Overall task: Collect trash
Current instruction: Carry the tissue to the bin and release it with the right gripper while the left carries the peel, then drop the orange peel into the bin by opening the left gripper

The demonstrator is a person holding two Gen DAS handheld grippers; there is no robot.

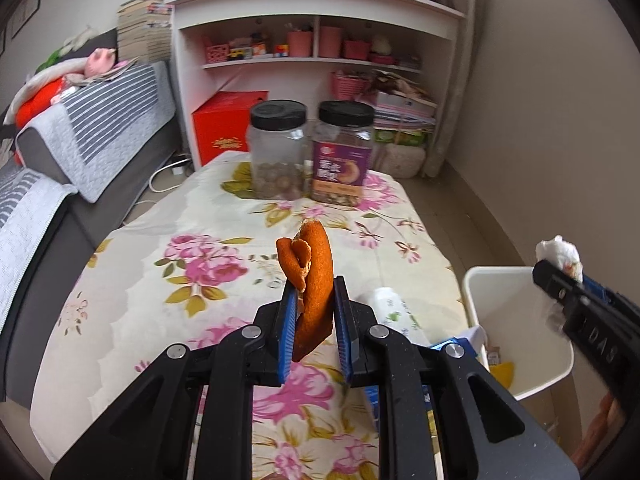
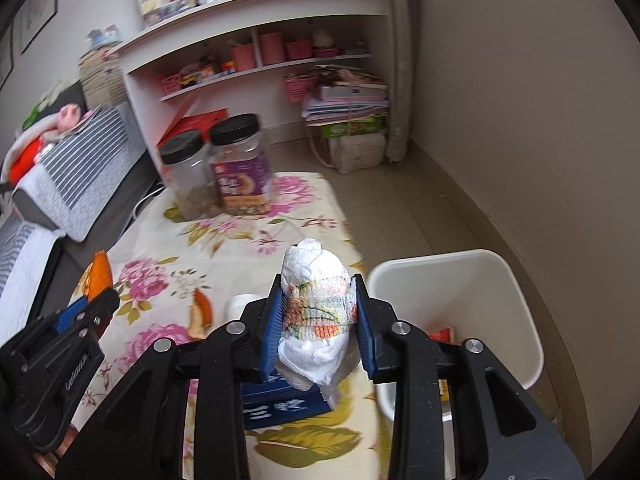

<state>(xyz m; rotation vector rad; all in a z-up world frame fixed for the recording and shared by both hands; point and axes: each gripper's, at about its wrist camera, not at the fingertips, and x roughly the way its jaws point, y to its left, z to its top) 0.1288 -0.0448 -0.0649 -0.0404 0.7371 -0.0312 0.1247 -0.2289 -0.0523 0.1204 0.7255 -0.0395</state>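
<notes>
From the left wrist we see our left gripper clamped on a curl of orange peel above the flowered table, two black-lidded jars at its far end and the white bin to the right. The right wrist shows our right gripper pinching a wadded tissue just left of the bin. Only this view shows another peel piece and a blue box on the cloth.

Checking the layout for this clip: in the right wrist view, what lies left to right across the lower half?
Left gripper with orange peel, right gripper clamping crumpled white tissue wad, white plastic bin.
</notes>
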